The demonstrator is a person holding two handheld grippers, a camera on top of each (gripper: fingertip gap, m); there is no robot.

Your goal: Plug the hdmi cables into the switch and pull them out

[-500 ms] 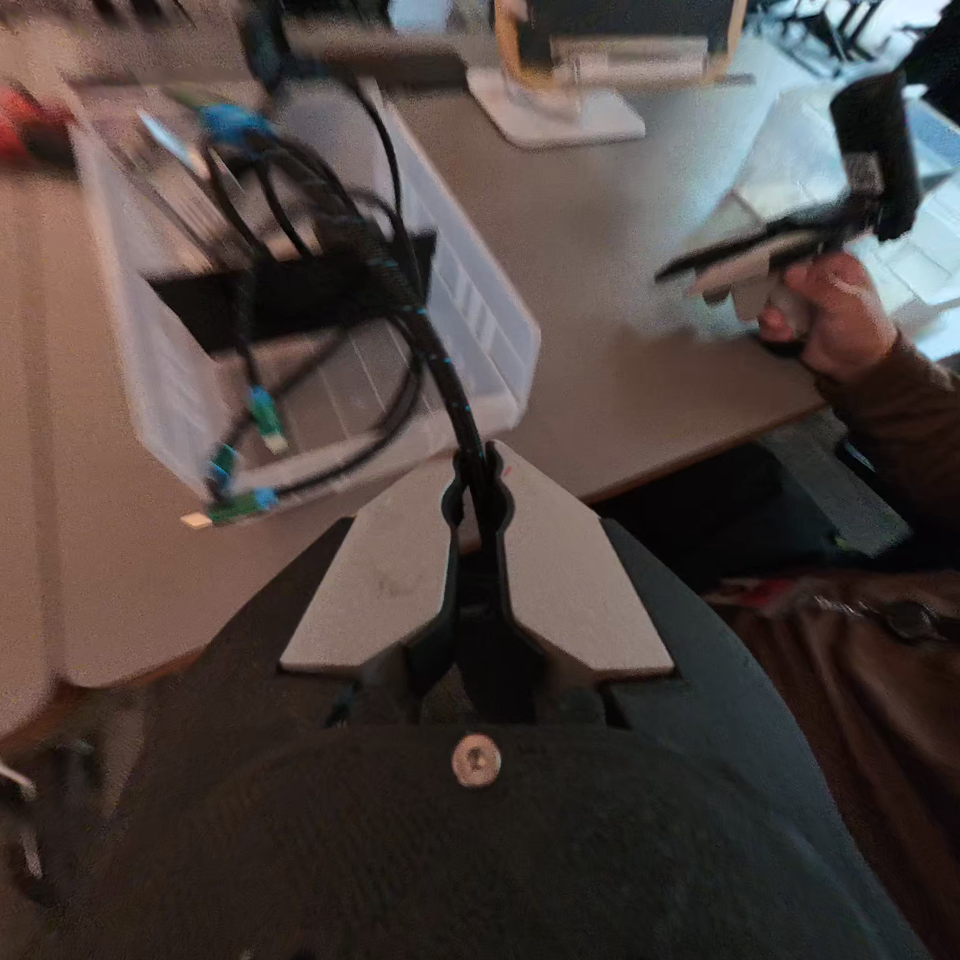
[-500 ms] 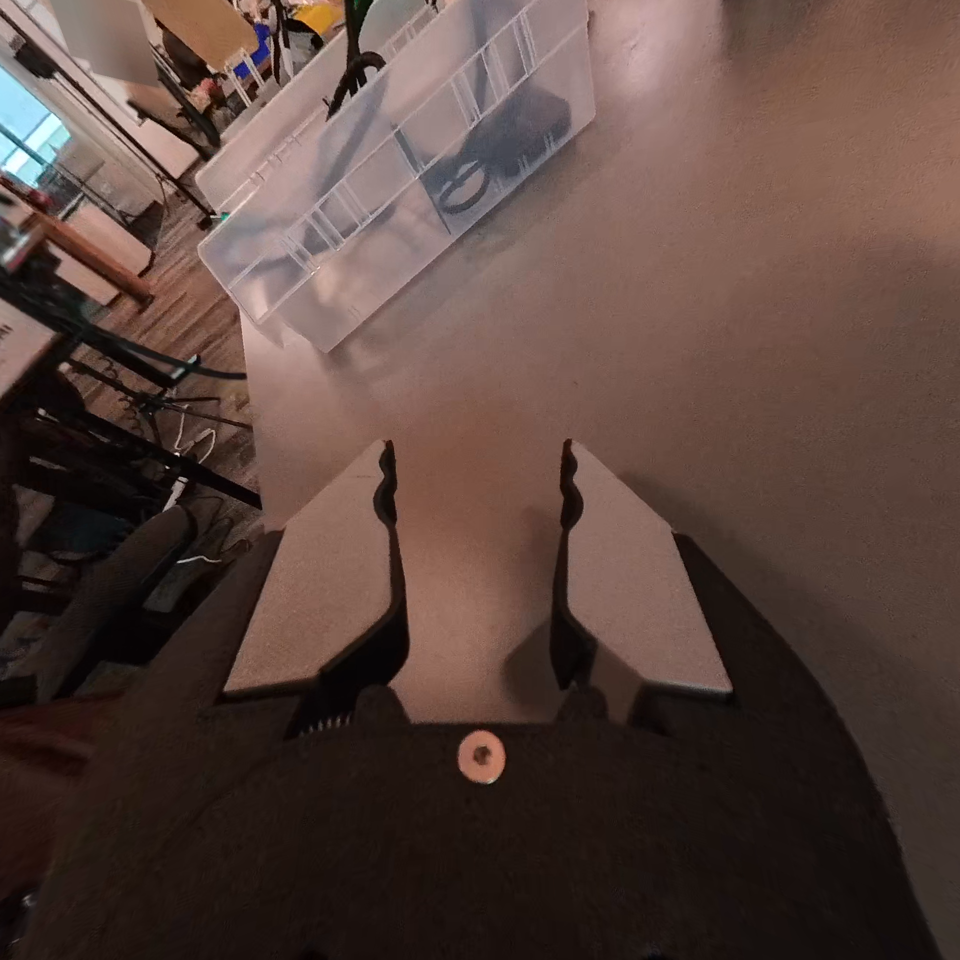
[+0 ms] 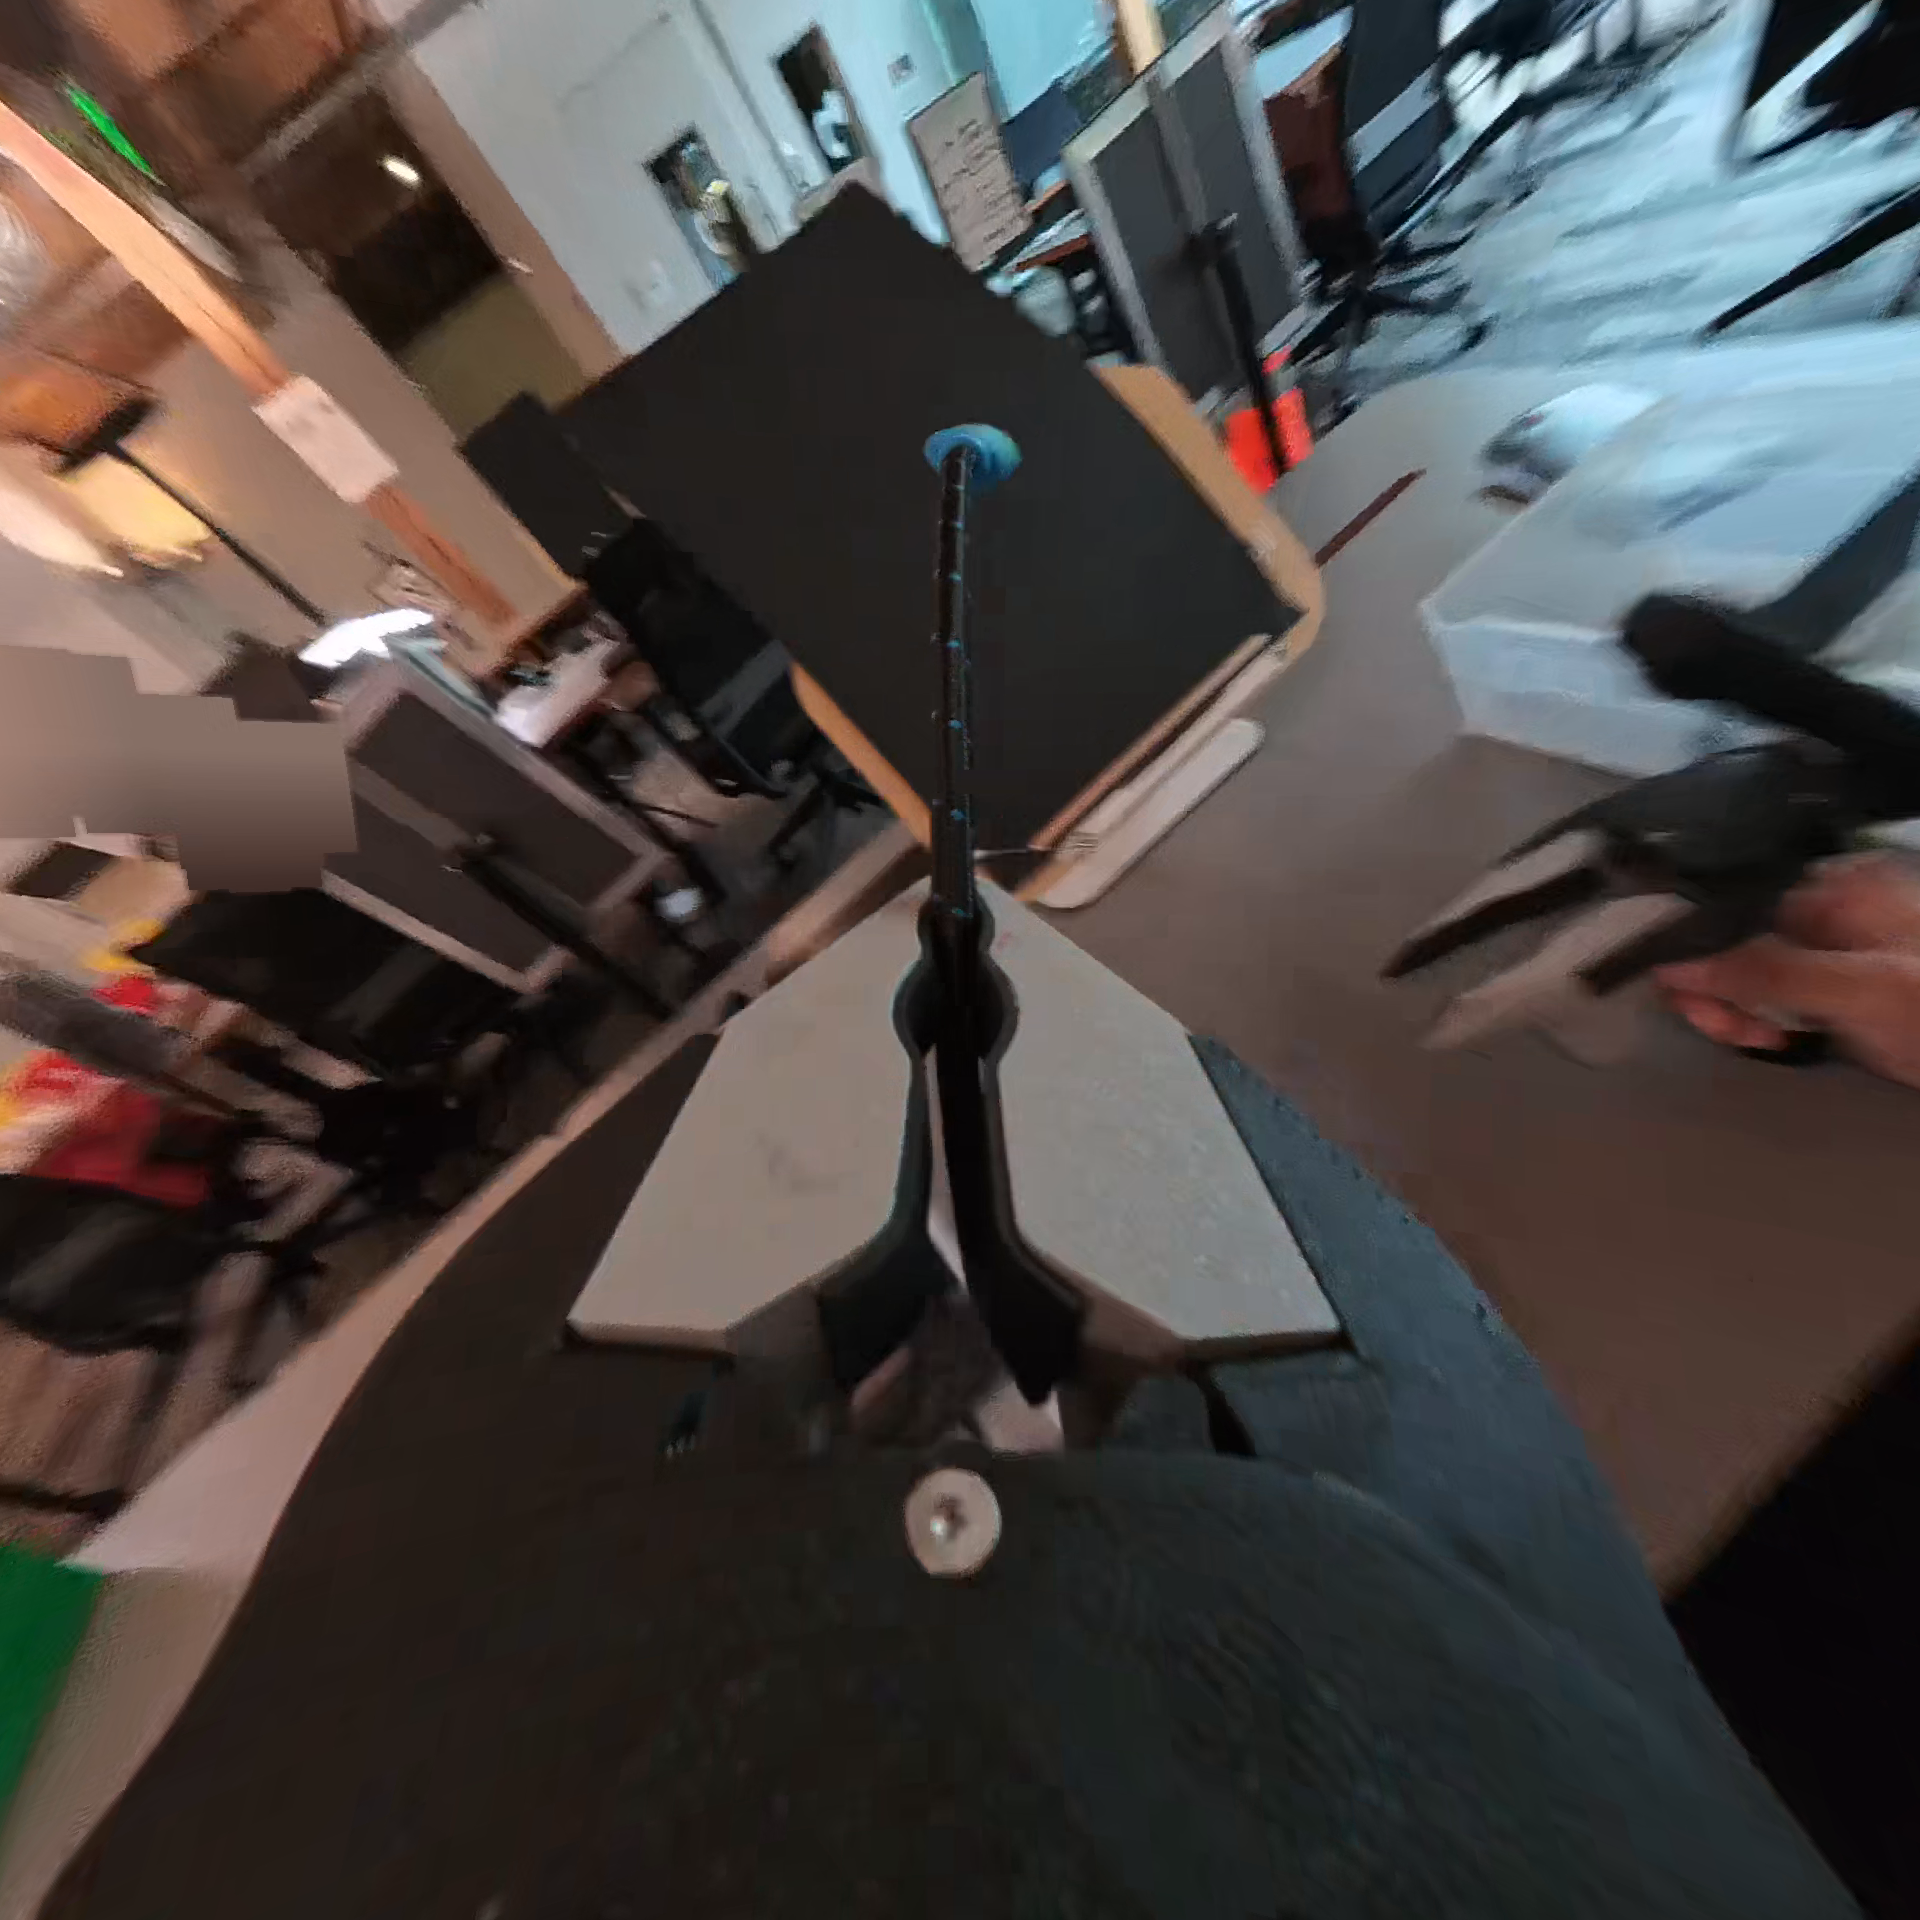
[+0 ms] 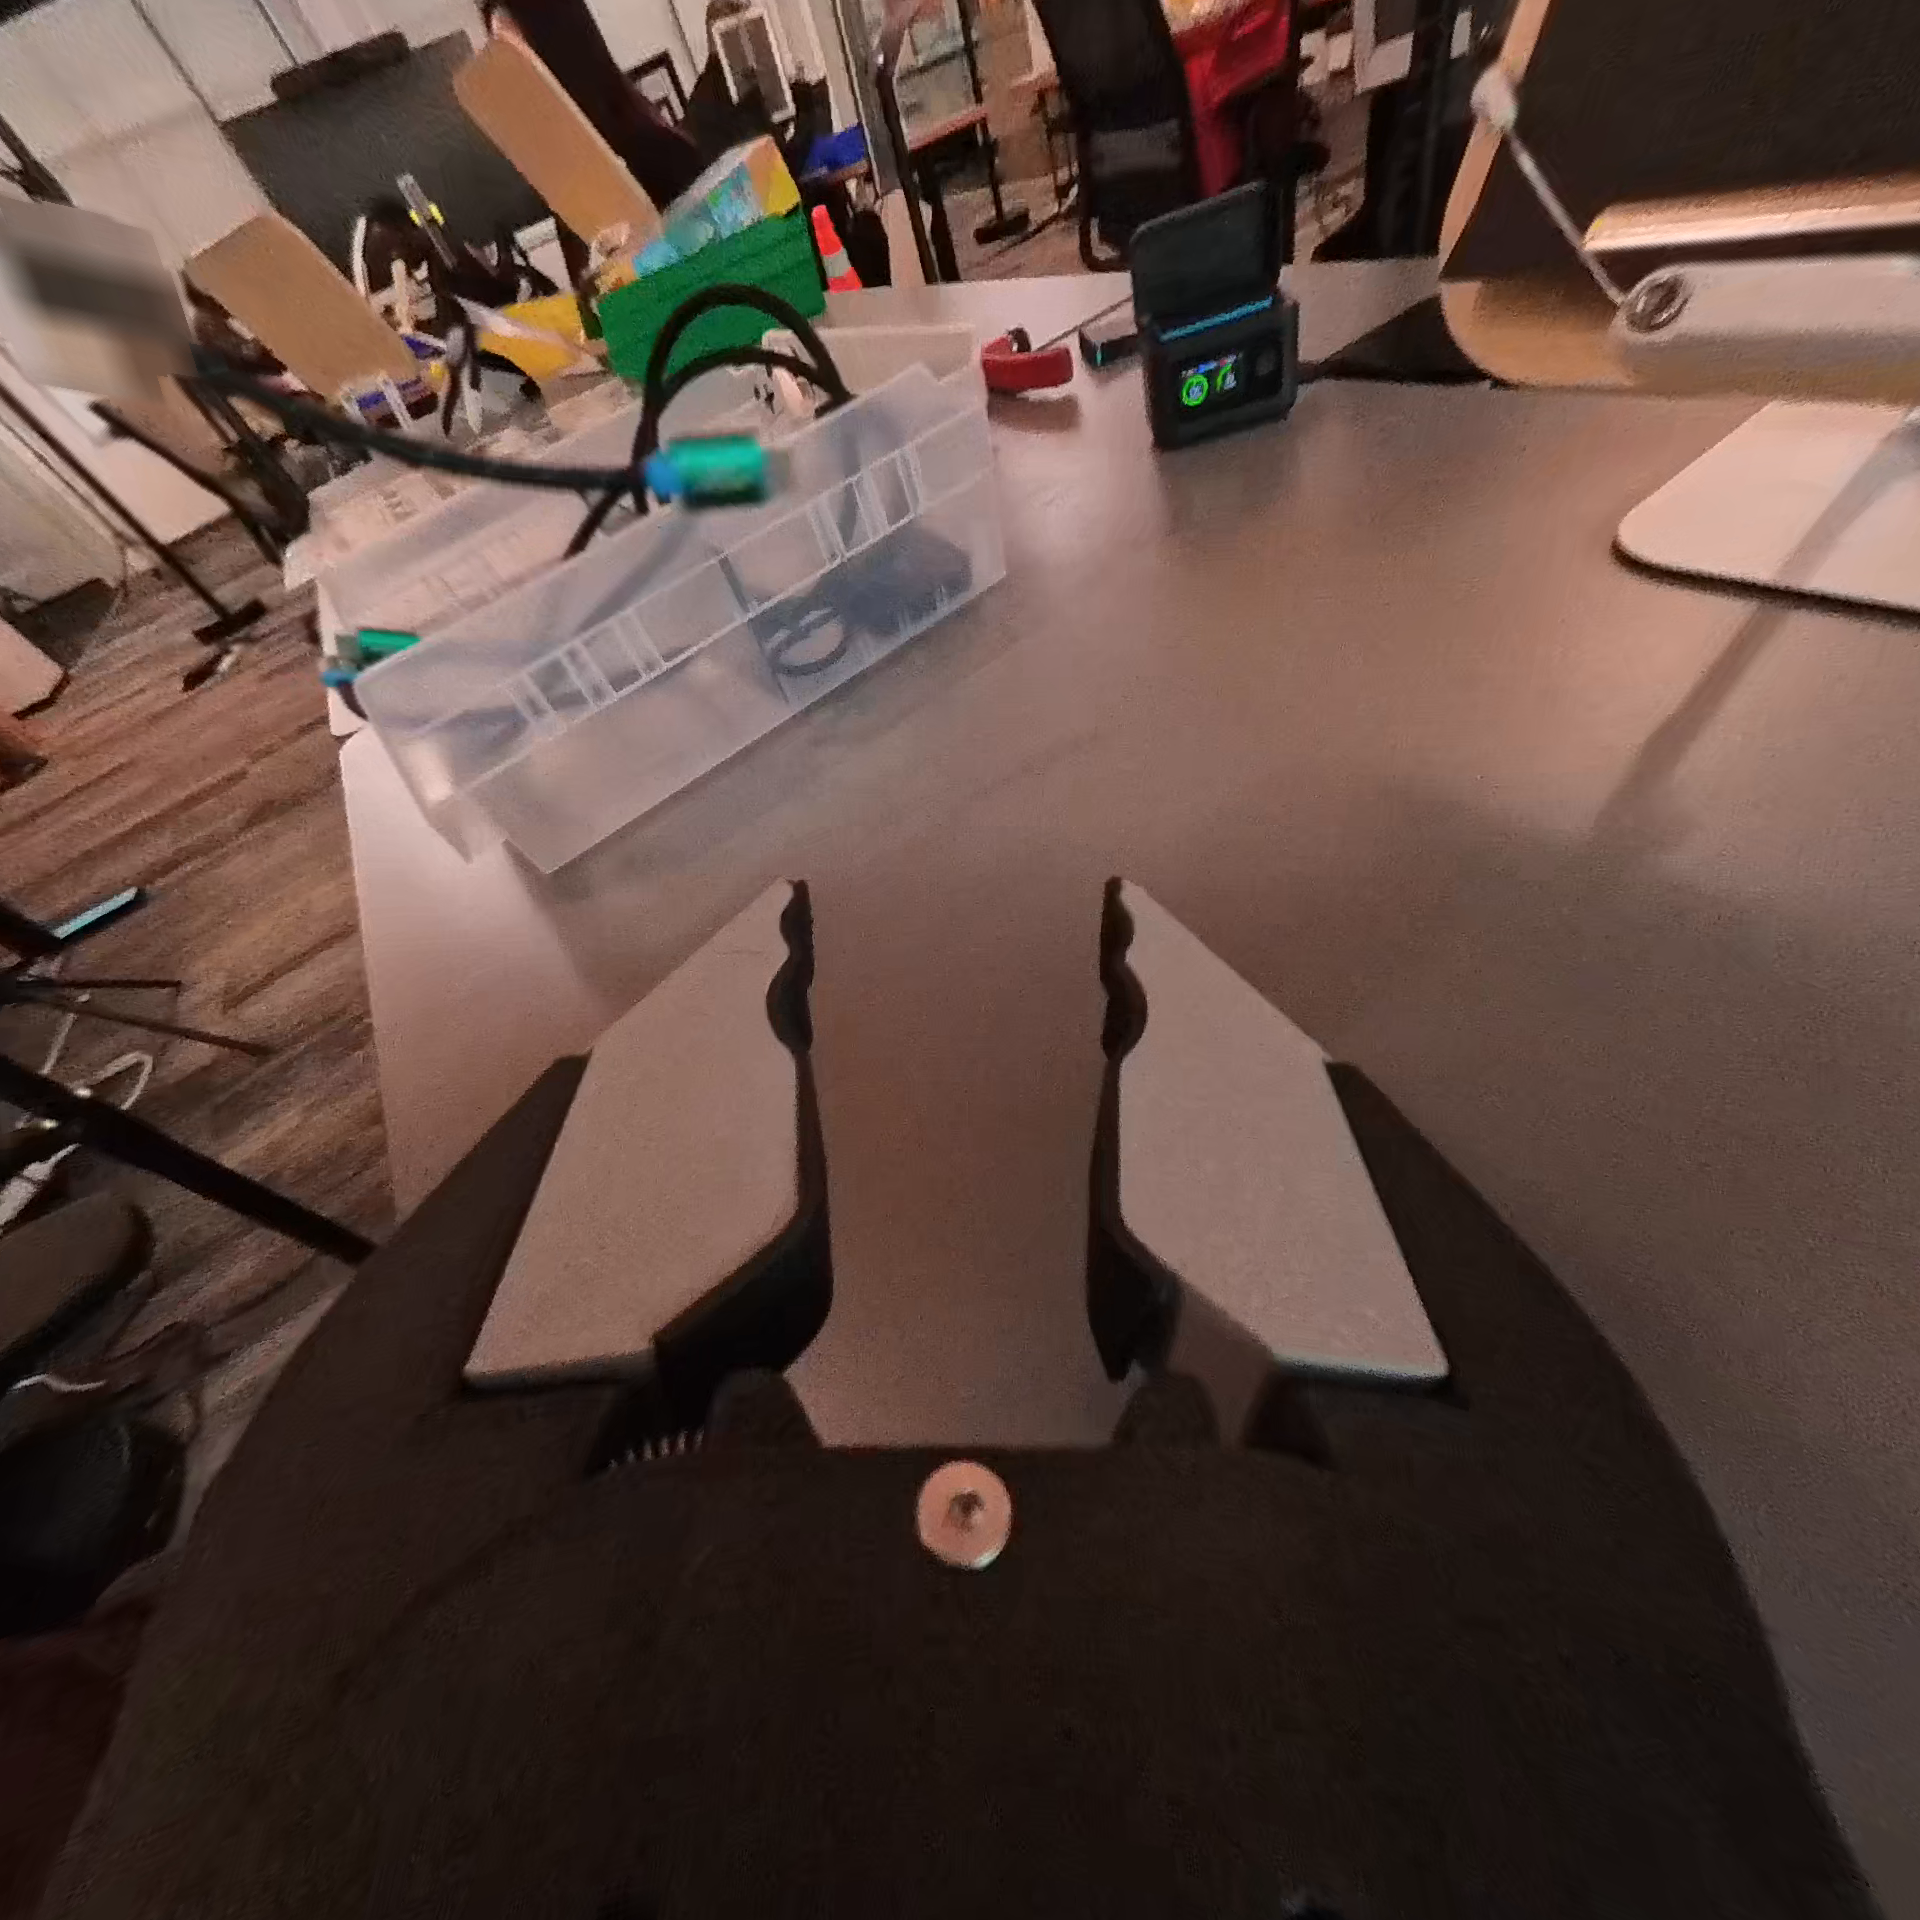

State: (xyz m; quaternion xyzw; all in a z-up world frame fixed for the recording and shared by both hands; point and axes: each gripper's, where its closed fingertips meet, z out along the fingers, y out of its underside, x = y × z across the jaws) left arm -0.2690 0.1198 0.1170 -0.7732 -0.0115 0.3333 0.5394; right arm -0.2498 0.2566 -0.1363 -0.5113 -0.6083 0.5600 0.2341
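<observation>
While the left gripper (image 3: 954, 940) pinches a braided black cable (image 3: 952, 665), the right gripper (image 4: 954, 914) gapes.

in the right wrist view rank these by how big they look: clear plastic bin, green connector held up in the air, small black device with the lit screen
1. clear plastic bin, by far
2. small black device
3. green connector

The device sits farther back than the bin, so real sizes stay unsure.

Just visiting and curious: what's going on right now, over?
Left gripper shut on HDMI cable, plug held in the air. Right gripper open, empty, over the table. Clear bin of cables ahead; nothing blocking.
</observation>
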